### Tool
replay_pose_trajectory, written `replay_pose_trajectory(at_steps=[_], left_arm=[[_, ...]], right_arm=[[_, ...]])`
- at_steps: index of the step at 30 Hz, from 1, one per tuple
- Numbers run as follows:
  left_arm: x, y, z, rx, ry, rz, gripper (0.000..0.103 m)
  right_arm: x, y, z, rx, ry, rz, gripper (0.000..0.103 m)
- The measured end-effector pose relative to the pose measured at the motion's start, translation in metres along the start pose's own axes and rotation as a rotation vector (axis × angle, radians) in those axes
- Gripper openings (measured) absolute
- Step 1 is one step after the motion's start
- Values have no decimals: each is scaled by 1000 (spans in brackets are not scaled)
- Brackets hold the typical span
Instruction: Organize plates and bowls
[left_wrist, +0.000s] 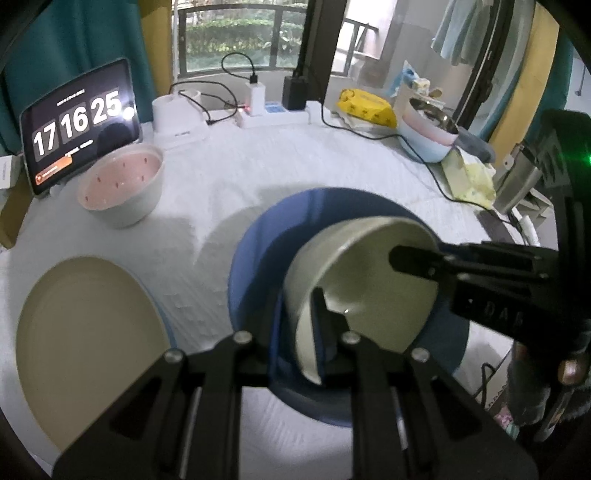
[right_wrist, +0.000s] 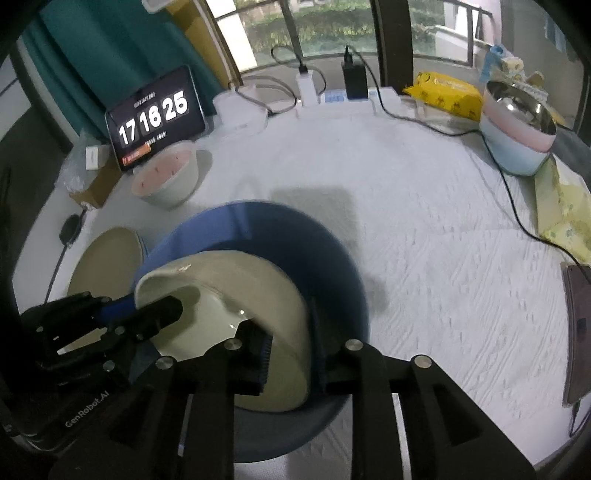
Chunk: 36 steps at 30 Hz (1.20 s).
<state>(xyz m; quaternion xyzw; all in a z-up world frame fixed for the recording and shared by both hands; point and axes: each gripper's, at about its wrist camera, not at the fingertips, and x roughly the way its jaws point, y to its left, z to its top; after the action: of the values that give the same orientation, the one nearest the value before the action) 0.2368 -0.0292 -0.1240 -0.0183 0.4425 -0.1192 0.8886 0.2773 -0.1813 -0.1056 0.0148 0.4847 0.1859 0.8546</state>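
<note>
The cream bowl (left_wrist: 369, 291) sits tilted inside the blue plate (left_wrist: 258, 258), which lies on the white-clothed bench (left_wrist: 229, 177), and much of it is masked by the tools: the left gripper (left_wrist: 317, 332) covers the bowl's near rim, its fingers (left_wrist: 321, 314) closed on that wall, one inside and one outside. The right gripper (right_wrist: 291, 347) straddles the opposite rim; a gap shows beside the ribbed inner finger, so its fingers stand slightly parted around the wall, not pressing — no clamp can be made out there. The bowl's underside and where it meets the plate are hidden in both views, and the plate's near edge is cut off behind the gripper frames. To the left, just beside the blue plate, lies a cream plate (left_wrist: 92, 332), partly cropped by the lens edge. The pink-lined bowl (left_wrist: 122, 184) stands farther back, close before the tablet clock (left_wrist: 79, 122). Open cloth stretches to the right and behind the blue plate — a black cable (right_wrist: 517, 206) and the stacked pastel bowls (right_wrist: 517, 129) border that stretch.
</note>
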Motion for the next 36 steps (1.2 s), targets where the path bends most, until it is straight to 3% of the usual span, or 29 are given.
replay_pose_trajectory(at_steps=[6,11,13,18,28,36], left_arm=[[-7,2,8,-1,-50,23,16],[-6,8,15,-21,-62,19,16],[-6,9,18,-27,-74,18,16],[-8,11,22,-37,-103,10,16],[12,12,16,-23,-48,35,16],[3,13,17,-15,-60,45,17]], right_arm=[[-15,-5,7,-9,-97,0,22],[-12,-1,13,-58,-125,-14,21],[-10,1,13,-80,-120,-3,15],[-4,0,14,-100,-107,2,13],[15,-4,11,-103,-11,14,9],[-4,1,15,-94,-43,17,9]])
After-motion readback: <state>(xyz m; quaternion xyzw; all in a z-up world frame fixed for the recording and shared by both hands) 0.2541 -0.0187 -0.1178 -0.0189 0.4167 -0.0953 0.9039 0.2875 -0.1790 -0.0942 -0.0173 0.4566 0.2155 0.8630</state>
